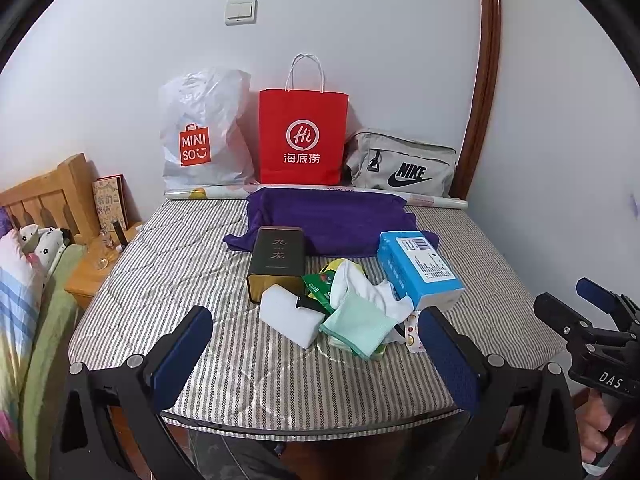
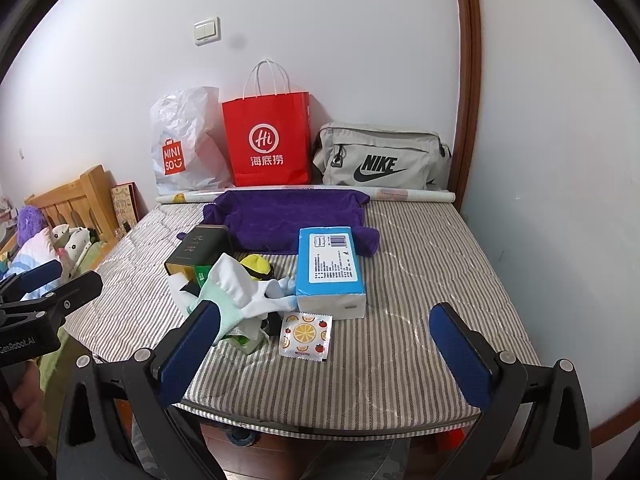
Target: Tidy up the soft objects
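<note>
From the left wrist, we hold our left gripper (image 1: pixel 316 344) wide apart and empty above the striped pad's (image 1: pixel 160 272) near edge, with the mint cloth (image 1: pixel 356 326) and white sock (image 1: pixel 360 284) heaped between the white sponge (image 1: pixel 282 314) and blue tissue pack (image 1: pixel 418 268). From the right wrist, our right gripper (image 2: pixel 332 344) also gapes empty, the heap just past its left finger and a fruit-print sachet (image 2: pixel 306 336) lying beside it.

Along the far edge of the striped mattress (image 1: pixel 168 288): white plastic bag (image 1: pixel 204 128) printed "MINISO" on an orange panel; red paper bag (image 1: pixel 303 136) with a white "Hi" circle above "海底捞"; grey pouch (image 1: pixel 402 164) marked "NIKE" with swoosh. Dark tin (image 1: pixel 276 260) mid-mattress reads "九龙"; the blue tissue pack (image 2: pixel 330 264) carries a barcode and print too small to read. Gripper bodies: "DAS" on the right gripper (image 1: pixel 592 320), "GenRobot.AI" on the left gripper (image 2: pixel 52 288).
</note>
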Available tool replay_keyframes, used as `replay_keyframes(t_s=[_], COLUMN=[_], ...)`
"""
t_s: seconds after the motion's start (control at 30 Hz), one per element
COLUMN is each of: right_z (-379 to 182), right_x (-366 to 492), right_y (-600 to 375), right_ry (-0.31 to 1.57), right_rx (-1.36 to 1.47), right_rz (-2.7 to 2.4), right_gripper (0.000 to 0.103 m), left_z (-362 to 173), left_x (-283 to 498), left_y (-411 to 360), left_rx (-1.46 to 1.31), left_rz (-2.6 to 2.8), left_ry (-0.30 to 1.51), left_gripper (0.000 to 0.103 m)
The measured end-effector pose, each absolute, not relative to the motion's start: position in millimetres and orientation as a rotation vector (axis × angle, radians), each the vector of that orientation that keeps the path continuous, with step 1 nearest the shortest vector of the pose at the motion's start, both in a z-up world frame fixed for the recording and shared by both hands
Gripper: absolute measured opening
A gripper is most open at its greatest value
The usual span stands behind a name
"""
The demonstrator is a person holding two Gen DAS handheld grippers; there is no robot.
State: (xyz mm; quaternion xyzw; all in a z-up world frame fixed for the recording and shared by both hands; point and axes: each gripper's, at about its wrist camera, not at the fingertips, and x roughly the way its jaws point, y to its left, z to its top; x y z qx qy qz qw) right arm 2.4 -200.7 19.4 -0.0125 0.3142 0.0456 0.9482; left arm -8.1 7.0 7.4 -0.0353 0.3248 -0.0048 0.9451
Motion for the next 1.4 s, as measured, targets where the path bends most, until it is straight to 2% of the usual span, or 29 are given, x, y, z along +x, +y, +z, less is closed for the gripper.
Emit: replay_keyframes(t_s=[1.4], right_z=[19.0], right_x=[-4.4], right_y=[-192.6], right_ry=[0.633], right_rx=[-0.044], right_rz=[0.116], right_gripper=[0.103], left_z=[11.8], left_x=[-12.0], left_y=[4.4], left_rx=[-0.059], left_rz=[-0.003], left_ry=[0.652], left_gripper=[0.103])
